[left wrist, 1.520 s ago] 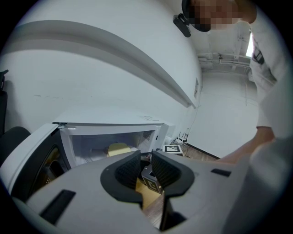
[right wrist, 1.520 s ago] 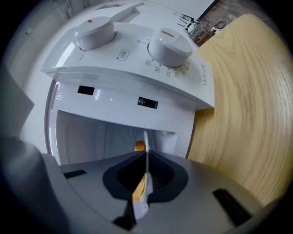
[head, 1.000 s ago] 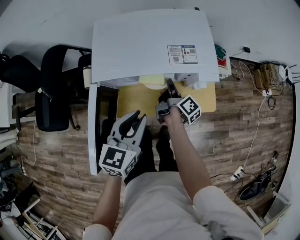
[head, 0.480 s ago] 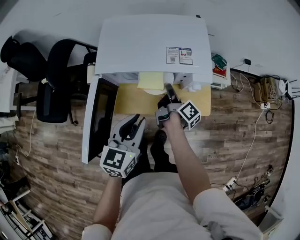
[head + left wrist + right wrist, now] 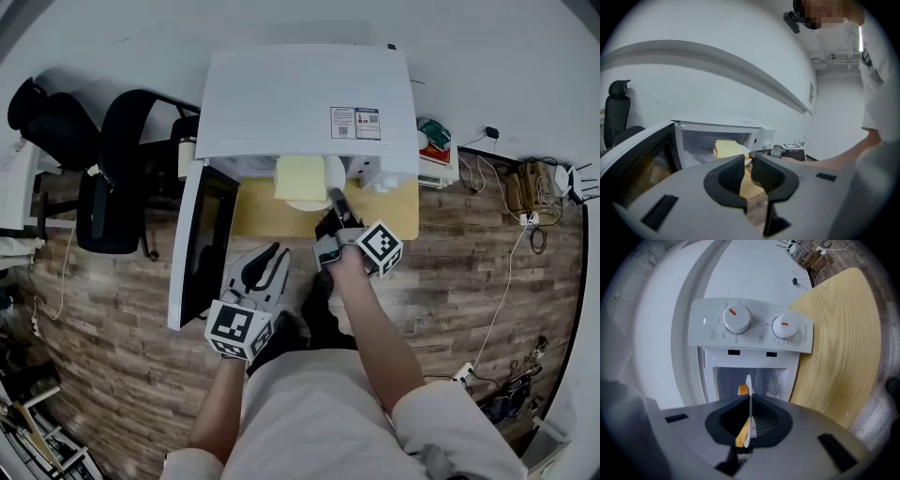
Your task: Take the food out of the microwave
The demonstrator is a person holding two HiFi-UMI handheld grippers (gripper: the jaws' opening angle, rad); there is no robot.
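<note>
The white microwave [image 5: 309, 103] stands on a wooden table [image 5: 403, 202] with its door [image 5: 200, 239] swung open to the left. A white plate [image 5: 307, 202] carrying a pale yellow block of food [image 5: 298, 176] juts halfway out of the cavity. My right gripper [image 5: 335, 197] is shut on the plate's near rim. In the right gripper view the plate [image 5: 749, 404] shows edge-on between the jaws, with the food [image 5: 742, 390] to its left. My left gripper [image 5: 272, 255] hovers in front of the door, its jaws a narrow gap apart and holding nothing. It faces the food [image 5: 727, 148].
Two dial knobs [image 5: 737, 318] sit on the microwave's control panel. Black office chairs [image 5: 112, 178] stand left of the door. Boxes [image 5: 433, 136] lie right of the microwave. Cables and power strips [image 5: 525, 169] trail over the wood floor at the right.
The plate with the food has come further out of the microwave, drawn by my right gripper. My left gripper has drifted a little beside the open door.
</note>
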